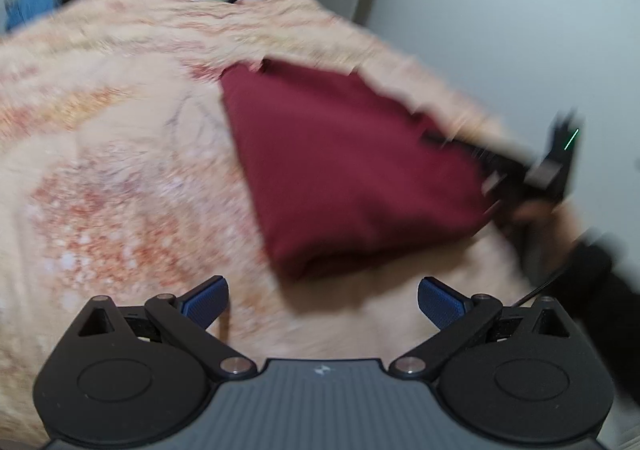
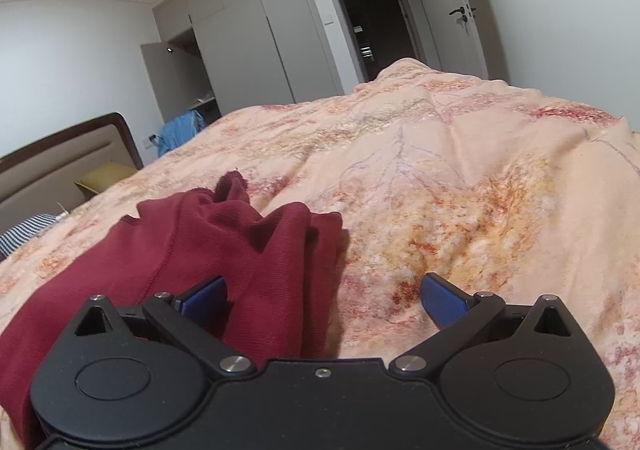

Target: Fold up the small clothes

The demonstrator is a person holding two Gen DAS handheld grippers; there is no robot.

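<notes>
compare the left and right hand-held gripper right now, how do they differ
The left hand-held gripper hovers short of the maroon garment, with only the floral bedspread between its fingers. The right hand-held gripper has garment folds reaching between its fingers, against the left-side pad. The left wrist view is motion-blurred; the right wrist view is sharp. Both are open with blue pads and grip nothing.

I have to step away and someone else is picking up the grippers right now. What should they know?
Left gripper: open, empty, hovering short of the garment.
Right gripper: open, holding nothing, its left finger over the cloth.
Dark red garment: lies on the peach bedspread, partly folded, its far end bunched and rumpled.
Done: apparently a first fold.
Left: smooth the bunched end, finish folding.
</notes>
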